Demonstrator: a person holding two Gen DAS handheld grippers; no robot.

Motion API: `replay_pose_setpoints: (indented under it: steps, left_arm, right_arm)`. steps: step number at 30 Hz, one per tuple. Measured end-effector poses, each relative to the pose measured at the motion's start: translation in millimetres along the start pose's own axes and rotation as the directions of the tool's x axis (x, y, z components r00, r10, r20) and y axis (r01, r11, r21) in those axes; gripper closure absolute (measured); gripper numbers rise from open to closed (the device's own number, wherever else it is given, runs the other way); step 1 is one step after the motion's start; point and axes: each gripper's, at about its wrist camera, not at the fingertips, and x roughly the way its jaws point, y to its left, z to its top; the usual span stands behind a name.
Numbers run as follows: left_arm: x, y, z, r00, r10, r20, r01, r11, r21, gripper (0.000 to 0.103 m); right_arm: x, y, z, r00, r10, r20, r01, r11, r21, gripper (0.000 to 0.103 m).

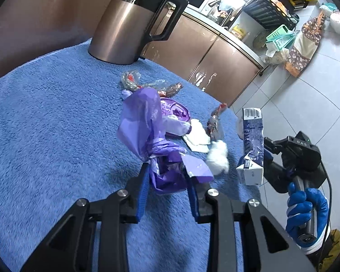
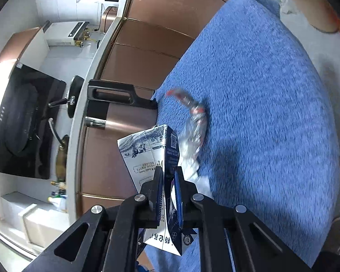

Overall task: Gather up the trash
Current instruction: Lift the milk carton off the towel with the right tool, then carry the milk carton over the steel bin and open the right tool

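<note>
My left gripper (image 1: pixel 167 174) is shut on a bunched purple plastic bag (image 1: pixel 142 117), which stands up from the blue towel (image 1: pixel 45 124). Behind the bag lie a purple lid (image 1: pixel 174 113), a white napkin (image 1: pixel 198 137), a white tissue wad (image 1: pixel 217 156) and clear candy wrappers (image 1: pixel 130 80). My right gripper (image 2: pixel 168 174) is shut on a flattened blue-and-white milk carton (image 2: pixel 147 151), held off the towel's edge. The left wrist view shows that carton (image 1: pixel 251 140) at the right, with a blue-gloved hand (image 1: pixel 306 213) below it. A crumpled clear wrapper (image 2: pixel 193 117) lies just beyond the carton.
A tall copper-and-black jug (image 1: pixel 129 20) stands at the back of the towel and shows as the same jug (image 2: pixel 124 113) in the right wrist view. Copper cabinet doors (image 1: pixel 204 52) run behind. White tiled floor (image 1: pixel 294 104) lies to the right, with cluttered racks (image 1: pixel 272 6) beyond.
</note>
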Motion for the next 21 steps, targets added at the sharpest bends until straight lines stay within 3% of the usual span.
replay_pose_setpoints:
  steps: [9, 15, 21]
  left_arm:
    - [-25.7, -39.0, 3.5, 0.999, -0.021, 0.025, 0.02, 0.998, 0.055, 0.074]
    - [-21.2, -100.0, 9.0, 0.996, -0.09, 0.0, 0.089, 0.984, 0.153, 0.074]
    - [10.8, -172.4, 6.1, 0.984, -0.163, -0.075, 0.177, 0.952, 0.25, 0.074]
  right_arm:
    - [-37.0, 13.4, -8.4, 0.997, 0.07, 0.019, -0.07, 0.997, -0.021, 0.093]
    - [-88.1, 23.2, -4.8, 0.99, 0.107, 0.088, -0.102, 0.993, -0.059, 0.093]
    - [-159.6, 21.7, 8.5, 0.973, 0.037, 0.228, -0.013, 0.994, -0.104, 0.093]
